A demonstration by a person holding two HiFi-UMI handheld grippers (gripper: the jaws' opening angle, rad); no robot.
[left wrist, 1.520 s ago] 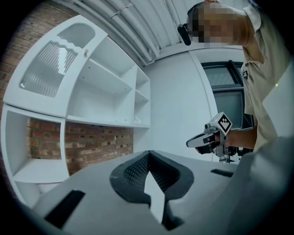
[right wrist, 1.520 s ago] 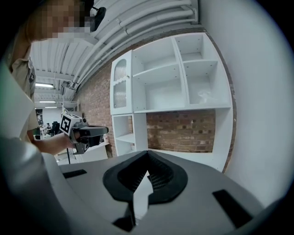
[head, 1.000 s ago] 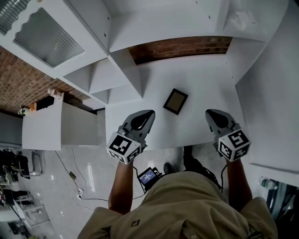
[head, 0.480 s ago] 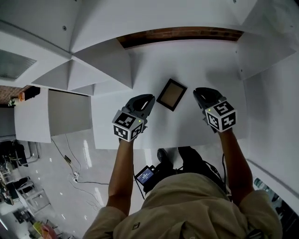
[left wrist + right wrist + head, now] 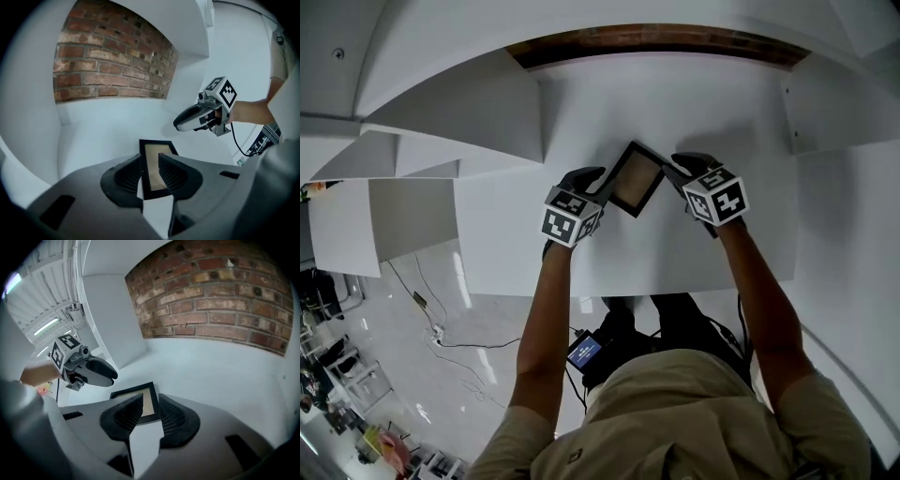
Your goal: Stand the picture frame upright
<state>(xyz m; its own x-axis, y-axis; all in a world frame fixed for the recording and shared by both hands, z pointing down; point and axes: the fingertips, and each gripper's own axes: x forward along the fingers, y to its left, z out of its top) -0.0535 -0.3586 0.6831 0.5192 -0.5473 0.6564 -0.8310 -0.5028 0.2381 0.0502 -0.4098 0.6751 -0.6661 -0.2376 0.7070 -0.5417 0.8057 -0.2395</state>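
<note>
The picture frame [image 5: 636, 178], black-edged with a tan middle, lies flat on the white table [image 5: 675, 253]. My left gripper [image 5: 592, 174] is at its left side and my right gripper [image 5: 675, 161] at its right corner. In the left gripper view the open left gripper [image 5: 150, 156] straddles the frame's [image 5: 157, 145] near left edge without pressing on it, and the right gripper [image 5: 180, 124] hovers beyond. In the right gripper view the right gripper's [image 5: 150, 397] jaws are opening, with the frame's [image 5: 133, 391] corner in the gap. The left gripper [image 5: 110, 373] hangs past the frame.
A brick wall [image 5: 675, 42] backs the table. White panels [image 5: 459, 112] rise at the left and a white side wall [image 5: 853, 187] at the right. The table's front edge [image 5: 609, 295] is near the person's body, with floor and cables [image 5: 441, 333] below left.
Both grippers have moved forward from near the table's front edge and now flank the frame. The frame itself lies where it was.
</note>
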